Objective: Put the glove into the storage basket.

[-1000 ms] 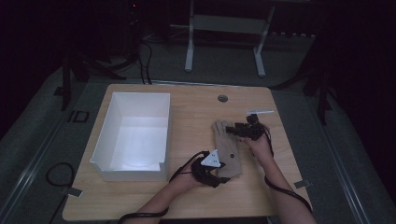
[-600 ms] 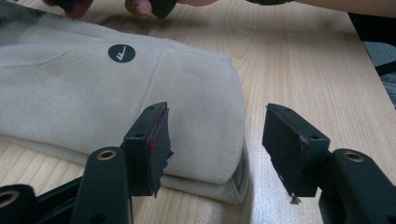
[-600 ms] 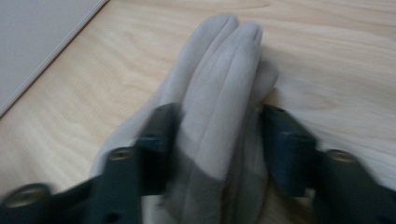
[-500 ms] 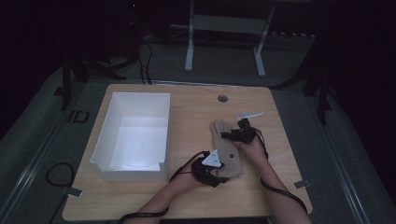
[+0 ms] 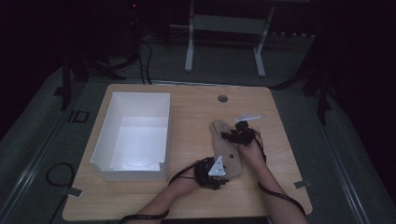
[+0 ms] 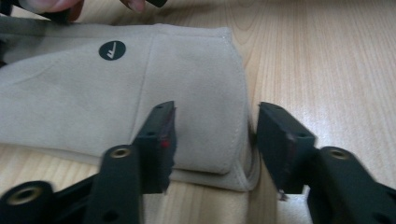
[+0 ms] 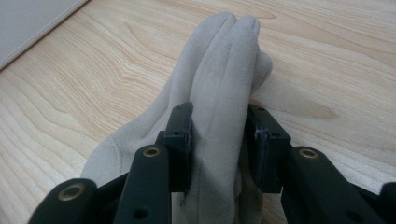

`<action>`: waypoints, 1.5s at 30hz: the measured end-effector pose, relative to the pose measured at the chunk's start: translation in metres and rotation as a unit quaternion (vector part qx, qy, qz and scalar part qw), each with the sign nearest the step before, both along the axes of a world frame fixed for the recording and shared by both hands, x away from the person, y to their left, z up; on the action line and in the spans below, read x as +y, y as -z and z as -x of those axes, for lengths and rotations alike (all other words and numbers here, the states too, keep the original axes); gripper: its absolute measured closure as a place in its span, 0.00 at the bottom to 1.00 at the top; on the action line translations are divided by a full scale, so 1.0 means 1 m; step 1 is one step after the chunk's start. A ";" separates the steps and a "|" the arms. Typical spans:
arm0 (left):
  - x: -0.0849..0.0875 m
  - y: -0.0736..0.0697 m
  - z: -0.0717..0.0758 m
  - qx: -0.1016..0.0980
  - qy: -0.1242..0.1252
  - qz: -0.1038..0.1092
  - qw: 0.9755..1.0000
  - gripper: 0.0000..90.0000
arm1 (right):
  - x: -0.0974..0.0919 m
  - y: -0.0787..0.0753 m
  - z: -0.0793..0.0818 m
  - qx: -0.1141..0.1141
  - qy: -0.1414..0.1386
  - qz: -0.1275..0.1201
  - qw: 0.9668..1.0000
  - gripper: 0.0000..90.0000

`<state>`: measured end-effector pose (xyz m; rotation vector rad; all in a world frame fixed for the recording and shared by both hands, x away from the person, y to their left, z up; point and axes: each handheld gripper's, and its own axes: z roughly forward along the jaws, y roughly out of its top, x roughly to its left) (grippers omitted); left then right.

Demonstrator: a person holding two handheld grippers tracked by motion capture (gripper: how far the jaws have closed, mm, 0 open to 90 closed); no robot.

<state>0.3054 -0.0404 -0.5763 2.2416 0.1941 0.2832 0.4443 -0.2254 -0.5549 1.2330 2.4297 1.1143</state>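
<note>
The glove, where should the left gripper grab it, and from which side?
Probably the glove's cuff corner, coming in low along the table. The left gripper's open jaws straddle that edge, where the flat layers lift slightly and give something to pinch.

Left gripper (image 6: 212, 140): black jaws, brass-ringed screw holes, grey three-cornered plate, black cable. Right gripper (image 7: 218, 144): the same. Forearms bare.

— The glove (image 7: 219, 93)?
— Beige cloth, suede-like, matt and softly napped; stitched seams.
— The table (image 7: 84, 88)?
— Pale wood, smooth, visibly grained; the box (image 5: 135, 135) looks plain white, matt; the jaws matt black.
</note>
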 end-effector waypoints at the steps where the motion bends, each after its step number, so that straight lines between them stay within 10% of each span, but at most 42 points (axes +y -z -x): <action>1: 0.000 0.000 -0.001 -0.004 -0.003 -0.002 1.000 0.64 | 0.000 0.000 0.000 0.000 0.000 0.000 1.000 0.71; 8: 0.007 -0.001 -0.020 0.068 -0.019 0.030 0.997 0.89 | -0.001 0.001 0.001 -0.002 0.008 -0.007 1.000 0.73; 14: 0.014 0.000 -0.040 0.193 -0.030 0.068 0.978 0.91 | -0.006 0.000 -0.001 0.028 0.015 -0.040 0.999 0.76; 24: 0.013 -0.012 -0.030 0.164 -0.004 0.074 0.984 0.92 | -0.010 -0.006 0.002 0.029 0.012 -0.061 0.998 0.81; 26: 0.012 -0.019 -0.025 0.135 0.000 0.069 0.988 0.92 | -0.012 -0.010 0.004 0.027 0.017 -0.069 0.997 0.81; 33: 0.009 -0.040 -0.014 0.099 0.008 0.058 0.993 0.92 | -0.018 -0.021 0.010 0.030 0.017 -0.084 0.996 0.85; 45: 0.016 -0.072 -0.012 0.084 -0.003 0.059 0.995 0.91 | -0.026 -0.056 0.013 0.006 0.018 -0.136 0.991 0.85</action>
